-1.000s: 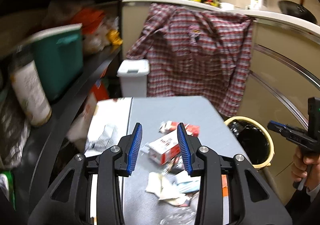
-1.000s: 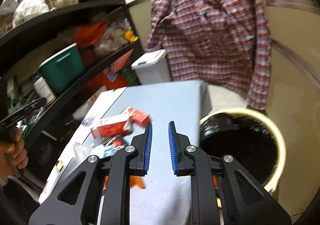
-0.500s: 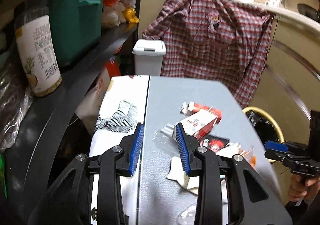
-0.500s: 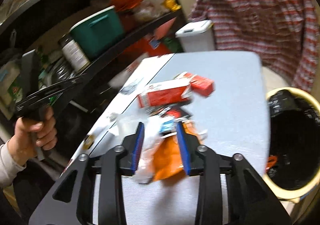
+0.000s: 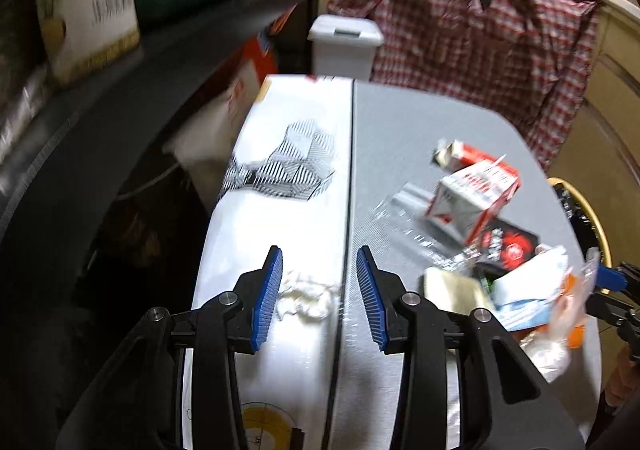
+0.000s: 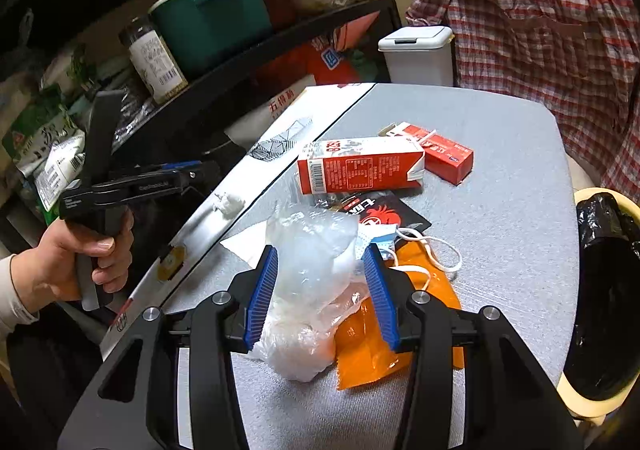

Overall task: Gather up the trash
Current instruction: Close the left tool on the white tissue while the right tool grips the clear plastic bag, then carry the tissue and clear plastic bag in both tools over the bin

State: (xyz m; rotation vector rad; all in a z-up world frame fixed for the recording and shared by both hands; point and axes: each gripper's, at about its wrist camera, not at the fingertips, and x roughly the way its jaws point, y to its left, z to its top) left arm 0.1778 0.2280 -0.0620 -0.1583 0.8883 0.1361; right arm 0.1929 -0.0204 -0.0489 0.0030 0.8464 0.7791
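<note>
Yellow-rimmed bin (image 6: pixel 592 402) at 3 o'clock off the grey worktop (image 6: pixel 500 209), lined with a black bag (image 6: pixel 608 290); contents too dark to tell. Small white lidded bin (image 6: pixel 418 53) beyond the worktop's far edge at 12 o'clock, lid down. Teal tub (image 6: pixel 212 17) and a labelled jar (image 6: pixel 154 59) on the black shelf (image 6: pixel 256 49) at 10 o'clock. A plaid shirt (image 6: pixel 540 29) hangs at 1 o'clock.

Trash sits in one loose pile on the worktop:
- red-and-white carton (image 6: pixel 360 165) lies on its side, long axis running 9 to 3 o'clock, gabled end toward 3
- small red box (image 6: pixel 440 153) just behind it, touching, long axis angled from 10 to 4 o'clock
- black wrapper (image 6: pixel 384 209) flat, in front of the carton
- face mask (image 6: pixel 378 240) with loops trailing toward 3 o'clock
- orange packet (image 6: pixel 372 346) flat, near edge of the pile
- clear plastic bag (image 6: pixel 312 274) crumpled, standing tallest — nearest the right tool

Right tool (image 6: pixel 320 290): jaws opening, the plastic bag between them; pads close to its sides, no firm press visible.

Left tool (image 5: pixel 318 298): jaws opening, held over the white strip (image 5: pixel 288 129) along the worktop's left side. A white tissue wad (image 5: pixel 304 298) lies between the pads, nearer the left pad, not squeezed. Left-wrist picture is blurred.

A hand (image 6: pixel 80 250) grips the left tool's handle at 9 o'clock in the right-wrist view.
</note>
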